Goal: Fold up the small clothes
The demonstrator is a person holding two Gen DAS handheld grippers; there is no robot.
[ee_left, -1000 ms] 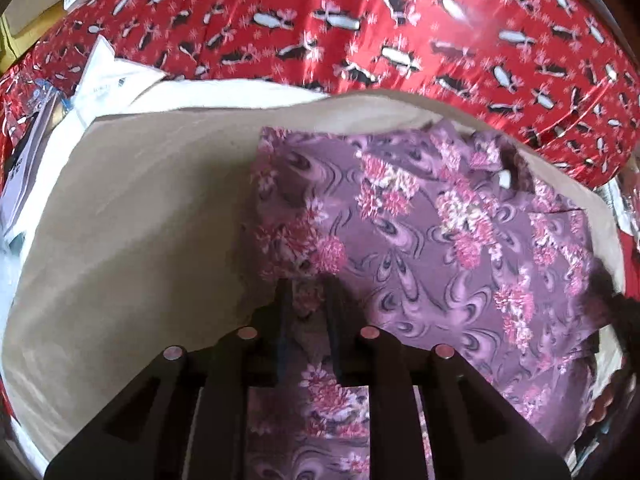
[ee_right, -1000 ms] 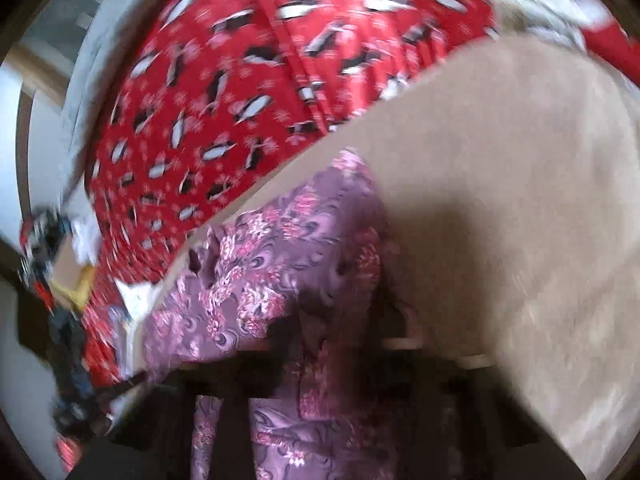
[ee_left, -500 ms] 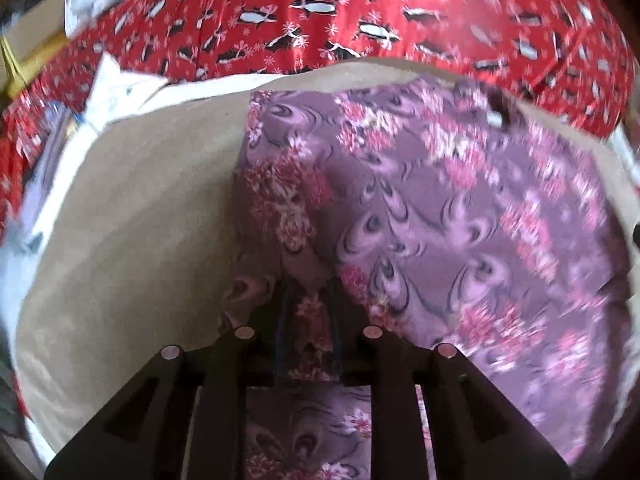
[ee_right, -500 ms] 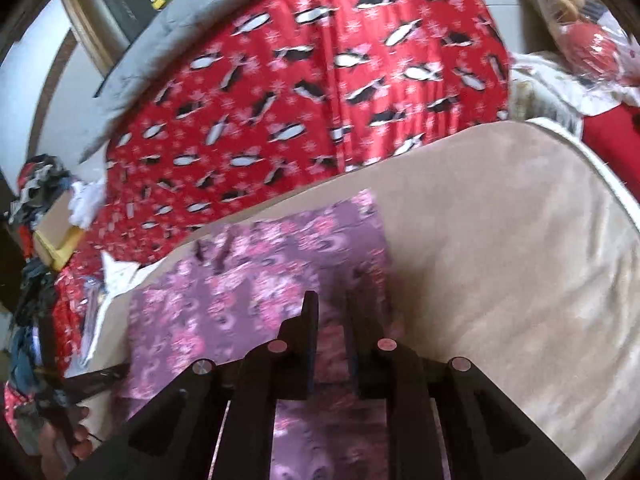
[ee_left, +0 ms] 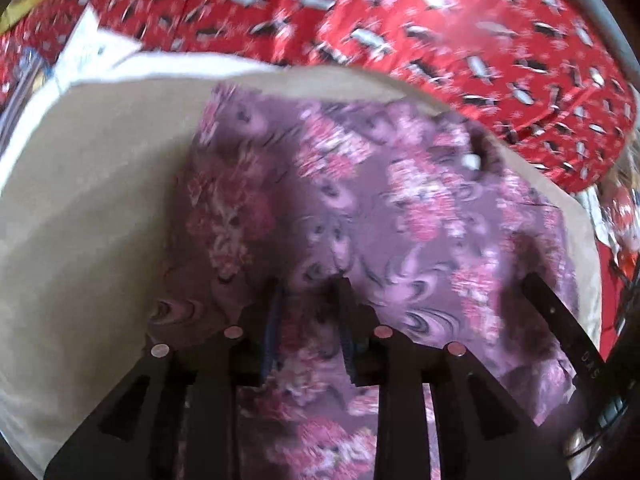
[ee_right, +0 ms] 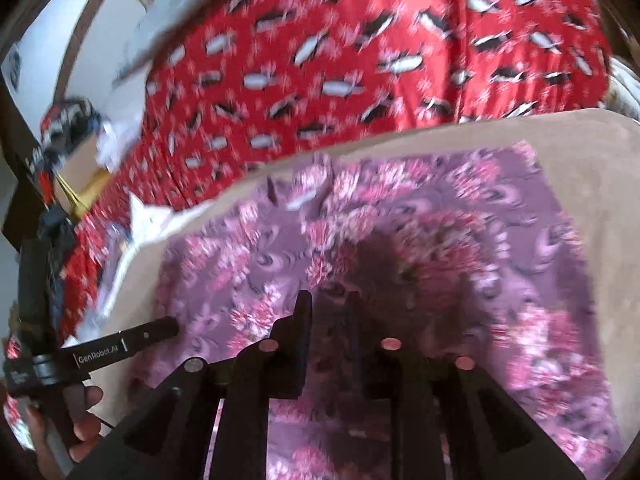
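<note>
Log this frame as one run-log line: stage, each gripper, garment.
stage: fold laid down | left gripper: jaws opening, cloth between them | right gripper: slightly apart over cloth | purple floral garment: flat on beige pad

One purple floral garment (ee_left: 400,208), one beige pad (ee_left: 100,208) under it, one red penguin-print cover (ee_right: 360,60), two black grippers — left (ee_left: 308,284), right (ee_right: 326,300) — one bare hand (ee_right: 64,420).
</note>
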